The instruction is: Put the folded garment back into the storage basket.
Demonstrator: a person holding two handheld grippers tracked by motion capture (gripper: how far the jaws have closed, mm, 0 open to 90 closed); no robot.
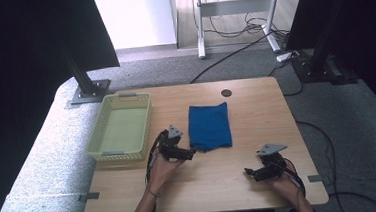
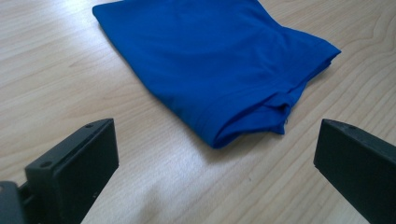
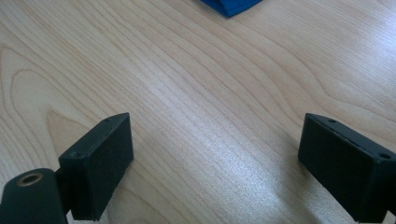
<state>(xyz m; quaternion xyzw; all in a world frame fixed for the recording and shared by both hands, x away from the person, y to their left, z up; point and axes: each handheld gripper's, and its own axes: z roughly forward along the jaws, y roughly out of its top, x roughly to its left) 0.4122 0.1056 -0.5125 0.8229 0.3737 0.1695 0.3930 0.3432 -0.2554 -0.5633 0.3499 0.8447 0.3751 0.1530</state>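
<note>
Right gripper [image 1: 249,172]: nearest the person, low over bare table [image 1: 216,184]; jaws wide apart, gripping nothing, well apart from the cloth, seemingly waiting.
Left gripper [image 1: 193,152]: just beside the cloth's near left corner; jaws spread wide and aimed at that corner, likely lining up a pinch.
Blue cloth [image 2: 210,60]: folded flat at the table's middle, layered edges facing the left gripper.
Yellow basket [image 1: 98,142]: empty, left of the cloth; probably its destination.
Far edge: a small dark disc [image 1: 226,93] set in the tabletop.
</note>
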